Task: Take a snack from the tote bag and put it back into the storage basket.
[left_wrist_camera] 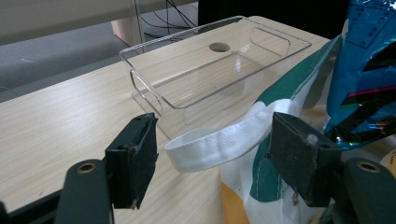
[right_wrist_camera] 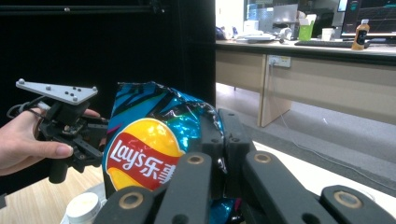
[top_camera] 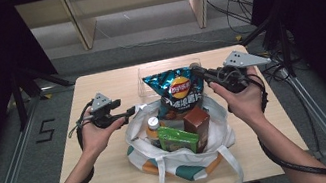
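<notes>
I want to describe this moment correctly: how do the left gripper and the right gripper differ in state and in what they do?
The right gripper is shut on the chip bag, pinching its upper edge; the left gripper is open, with the tote bag's white strap between its jaws, unpinched. The right gripper lifts the chip bag above the tote; the left sits low at the tote's rim. Both are black, hand-held and cabled.

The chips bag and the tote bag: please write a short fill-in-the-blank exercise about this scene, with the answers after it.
1. The right gripper is shut on the blue ____ bag.
2. The white handle of the tote bag lies between the open jaws of the ____ gripper.
3. Behind the tote bag stands a clear plastic ____ with nothing in it.

Answers: chips; left; tray
</notes>
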A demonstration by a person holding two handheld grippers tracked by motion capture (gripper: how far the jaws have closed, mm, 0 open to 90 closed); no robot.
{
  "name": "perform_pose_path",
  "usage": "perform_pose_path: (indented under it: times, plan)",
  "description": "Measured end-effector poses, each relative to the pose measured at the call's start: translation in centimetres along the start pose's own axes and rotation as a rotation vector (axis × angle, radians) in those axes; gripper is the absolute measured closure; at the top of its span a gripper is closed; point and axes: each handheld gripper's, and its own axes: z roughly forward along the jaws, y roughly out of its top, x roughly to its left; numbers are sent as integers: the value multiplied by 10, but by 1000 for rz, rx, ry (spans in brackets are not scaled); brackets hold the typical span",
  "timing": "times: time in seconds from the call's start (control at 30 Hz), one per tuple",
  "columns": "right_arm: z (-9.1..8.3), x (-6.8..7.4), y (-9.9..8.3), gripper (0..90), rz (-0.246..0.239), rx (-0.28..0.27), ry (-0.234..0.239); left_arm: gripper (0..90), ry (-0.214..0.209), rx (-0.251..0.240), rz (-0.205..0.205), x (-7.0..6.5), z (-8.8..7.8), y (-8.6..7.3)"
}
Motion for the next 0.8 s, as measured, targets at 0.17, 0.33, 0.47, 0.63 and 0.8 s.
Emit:
perform_pose_path:
  times: [0.17, 0.33, 0.47, 0.63, 0.8]
  plan:
    - [0, 0, 1, 900, 19, -10, -7, 315, -2, 0, -2, 0, 0, 0]
    - [0, 0, 5, 900, 10, -25, -13, 315, 0, -4, -6, -1, 0, 0]
    - [1, -1, 9, 900, 1, -40, -20, 314, -1, -5, -8, -1, 0, 1]
    - [2, 0, 12, 900, 20, -46, -24, 314, -1, -5, -7, -1, 0, 1]
    - [4, -2, 14, 900, 17, -61, -24, 313, -1, -7, -6, -1, 0, 1]
